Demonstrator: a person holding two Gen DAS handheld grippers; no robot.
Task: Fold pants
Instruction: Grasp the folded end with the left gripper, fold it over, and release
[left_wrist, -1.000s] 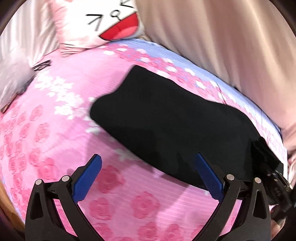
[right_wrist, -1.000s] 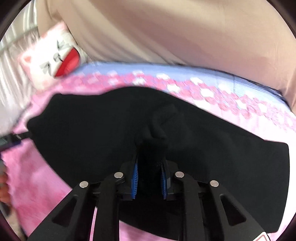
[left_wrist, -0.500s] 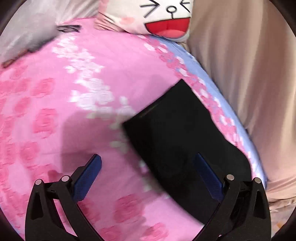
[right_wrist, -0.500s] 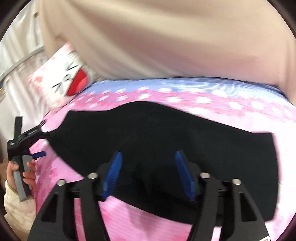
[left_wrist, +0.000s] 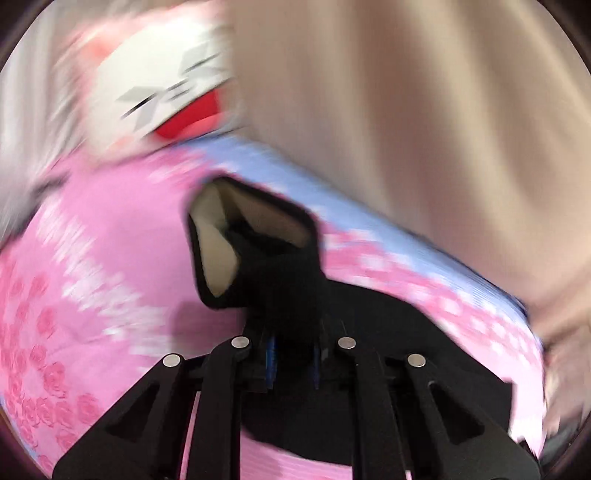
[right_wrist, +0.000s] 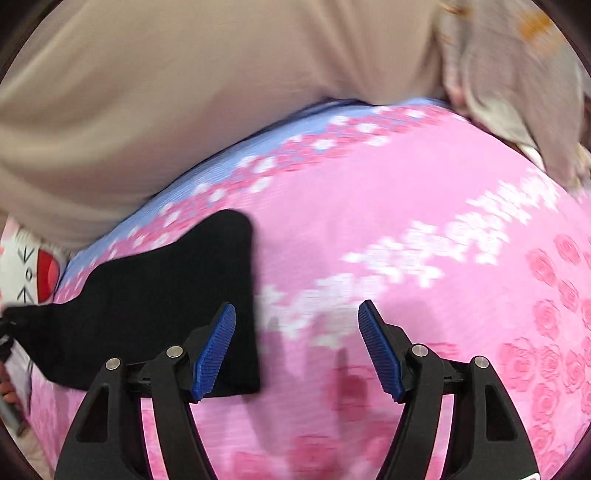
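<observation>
On the pink rose-print bedspread (right_wrist: 406, 206), my left gripper (left_wrist: 291, 363) clenches the black fleece-lined pants (left_wrist: 280, 280); my right gripper (right_wrist: 295, 343) hangs released. I should lift evenly, keeping edges aligned.

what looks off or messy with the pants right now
One end of the black pants is bunched up off the pink bedspread in the shut left gripper, its opening gaping to show a pale lining. The rest lies flat. The right gripper is open and holds nothing.
</observation>
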